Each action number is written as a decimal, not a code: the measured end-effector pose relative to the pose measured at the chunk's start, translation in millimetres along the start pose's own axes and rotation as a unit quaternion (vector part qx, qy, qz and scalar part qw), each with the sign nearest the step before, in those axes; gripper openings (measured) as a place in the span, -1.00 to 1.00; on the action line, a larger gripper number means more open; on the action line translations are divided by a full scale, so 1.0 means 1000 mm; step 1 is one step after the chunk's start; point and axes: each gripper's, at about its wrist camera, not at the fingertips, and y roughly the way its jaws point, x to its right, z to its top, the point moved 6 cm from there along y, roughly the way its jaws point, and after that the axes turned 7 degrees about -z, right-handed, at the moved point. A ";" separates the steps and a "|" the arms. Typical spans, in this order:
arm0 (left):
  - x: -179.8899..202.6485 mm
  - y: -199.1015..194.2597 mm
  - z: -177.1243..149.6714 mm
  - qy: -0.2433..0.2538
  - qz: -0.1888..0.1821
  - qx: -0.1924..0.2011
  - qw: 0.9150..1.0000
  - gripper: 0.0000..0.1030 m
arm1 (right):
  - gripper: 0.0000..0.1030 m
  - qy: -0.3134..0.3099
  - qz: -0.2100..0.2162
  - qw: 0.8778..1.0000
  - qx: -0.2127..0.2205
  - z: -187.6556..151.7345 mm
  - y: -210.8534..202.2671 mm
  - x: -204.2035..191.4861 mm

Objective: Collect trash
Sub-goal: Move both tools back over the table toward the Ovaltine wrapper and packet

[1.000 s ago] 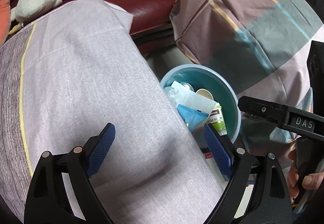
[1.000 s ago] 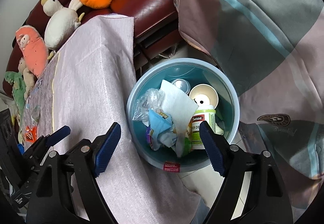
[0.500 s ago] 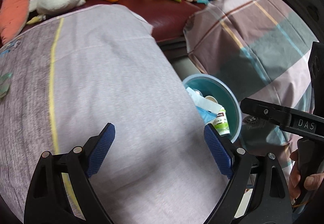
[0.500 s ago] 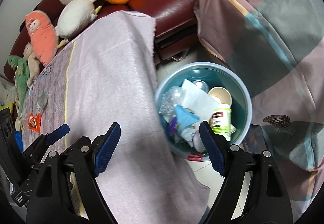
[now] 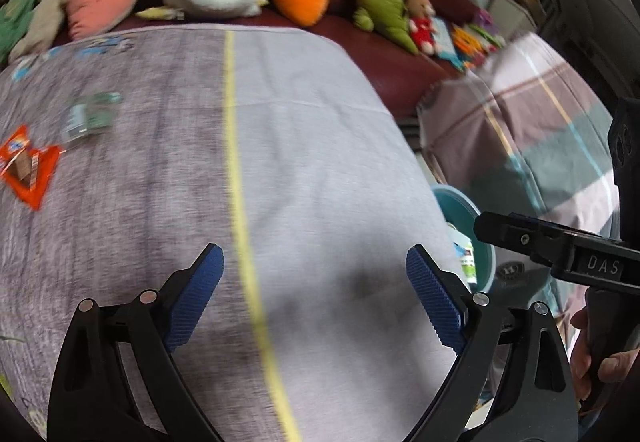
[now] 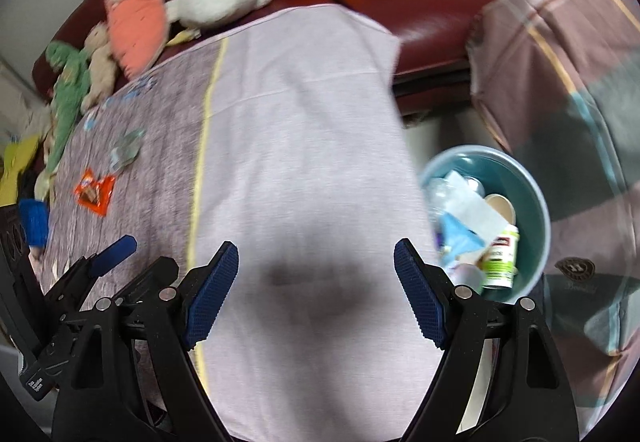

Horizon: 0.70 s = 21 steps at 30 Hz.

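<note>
A: Nearest the lens, what do the tools show?

B: The left gripper fills the bottom of its own view, its blue ribbed pads spread wide with nothing between them, hanging over the grey and lilac tablecloth with a yellow stripe. The right gripper stands the same way in its view: jaws wide apart, empty, above the pale part of the same cloth, with a dark shadow under it.

A: Do they touch each other?

B: I cannot tell. In the left view the right tool's black body shows at the right edge, held by the person's right hand. In the right view the left tool's blue tips sit at lower left.

A: And the trash?

B: Further up, at the left of the left view, an orange snack wrapper lies flat on the grey part of the cloth, with a blurred greenish wrapper just above it. The right view shows both at middle left. Both are well apart from either gripper.

A: The bin?

B: A round teal plastic bin stands beside the table at the right, holding paper, a cup and a white bottle with a green label. Beyond is a dark red sofa with plush toys.
</note>
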 end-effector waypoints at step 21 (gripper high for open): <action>-0.260 -0.086 0.022 -0.177 0.129 0.069 0.973 0.80 | 0.49 -0.172 0.045 0.983 -0.051 0.041 0.070 -0.226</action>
